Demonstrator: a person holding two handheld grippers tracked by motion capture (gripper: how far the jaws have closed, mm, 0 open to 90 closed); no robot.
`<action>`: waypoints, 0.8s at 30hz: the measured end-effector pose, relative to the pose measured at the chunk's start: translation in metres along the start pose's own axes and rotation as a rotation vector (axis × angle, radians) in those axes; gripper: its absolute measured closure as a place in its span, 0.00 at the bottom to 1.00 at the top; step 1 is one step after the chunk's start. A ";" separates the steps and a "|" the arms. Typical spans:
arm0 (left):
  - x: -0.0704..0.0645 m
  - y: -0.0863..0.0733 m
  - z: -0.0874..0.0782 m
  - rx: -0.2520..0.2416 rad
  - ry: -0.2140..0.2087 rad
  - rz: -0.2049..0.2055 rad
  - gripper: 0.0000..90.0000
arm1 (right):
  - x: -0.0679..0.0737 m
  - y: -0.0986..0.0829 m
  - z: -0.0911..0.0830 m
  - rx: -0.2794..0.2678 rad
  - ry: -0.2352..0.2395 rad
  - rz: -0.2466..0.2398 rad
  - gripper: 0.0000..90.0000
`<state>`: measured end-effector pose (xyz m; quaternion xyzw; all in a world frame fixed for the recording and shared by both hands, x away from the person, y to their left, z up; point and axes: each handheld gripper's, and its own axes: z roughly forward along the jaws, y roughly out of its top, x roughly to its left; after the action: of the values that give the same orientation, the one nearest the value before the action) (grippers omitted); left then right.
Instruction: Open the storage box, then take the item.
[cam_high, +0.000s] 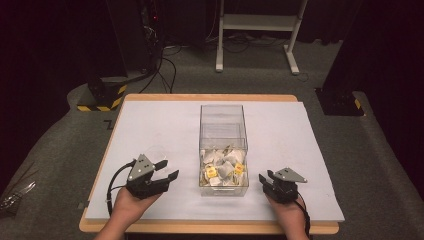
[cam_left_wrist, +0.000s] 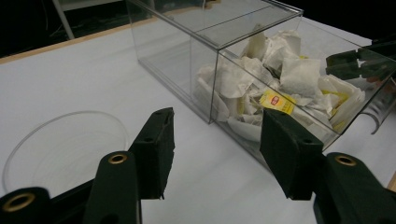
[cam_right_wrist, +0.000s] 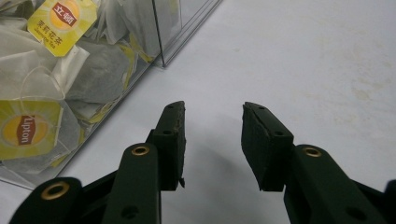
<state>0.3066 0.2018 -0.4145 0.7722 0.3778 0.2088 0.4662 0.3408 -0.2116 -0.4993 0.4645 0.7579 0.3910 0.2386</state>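
Mid-table on the white mat (cam_high: 280, 135): a clear box (cam_high: 222, 115), long axis running near to far. Heaped in its near end: tea bags (cam_high: 223, 167), yellow tags showing among them. Far end bare. Over the heap, seemingly no cover, though hard to tell through clear plastic.

To the left of the box, at the near edge: left gripper (cam_high: 169, 169), jaws spread wide, nothing between them. Aimed right and far, towards the box's near left corner. In the left gripper view, the same open gripper (cam_left_wrist: 217, 135) facing the box (cam_left_wrist: 177, 51) with the tea bags (cam_left_wrist: 280, 70) just beyond the wall. Just beside it on the left, a clear bowl (cam_high: 155, 151), low and round (cam_left_wrist: 65, 140), holding nothing.

To the right of the box, about as near: right gripper (cam_high: 265, 176), likewise parted and holding nothing. In the right gripper view, open jaws (cam_right_wrist: 212, 135) over bare mat, the box wall (cam_right_wrist: 163, 28) and tea bags (cam_right_wrist: 46, 93) off to their left.

Heap between the two grippers, then, roughly equal in reach from either side. Probably up and over the wall rather than straight in, since clear sides stand in between. Bowl on the left, so likely a job for the left hand: rise, cross rightward over the rim, drop onto a bag, return left.
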 end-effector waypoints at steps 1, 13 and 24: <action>-0.002 0.001 0.002 -0.001 -0.004 0.002 0.50 | 0.000 0.000 0.000 0.000 0.000 0.000 0.67; -0.019 0.015 0.020 -0.011 -0.052 0.003 0.50 | 0.000 0.000 0.000 0.002 0.009 0.003 0.67; -0.028 0.027 0.033 -0.024 -0.096 0.003 0.50 | -0.001 0.000 0.001 0.007 0.006 0.018 0.67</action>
<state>0.3220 0.1543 -0.4058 0.7764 0.3513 0.1769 0.4925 0.3424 -0.2122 -0.4996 0.4710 0.7557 0.3920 0.2311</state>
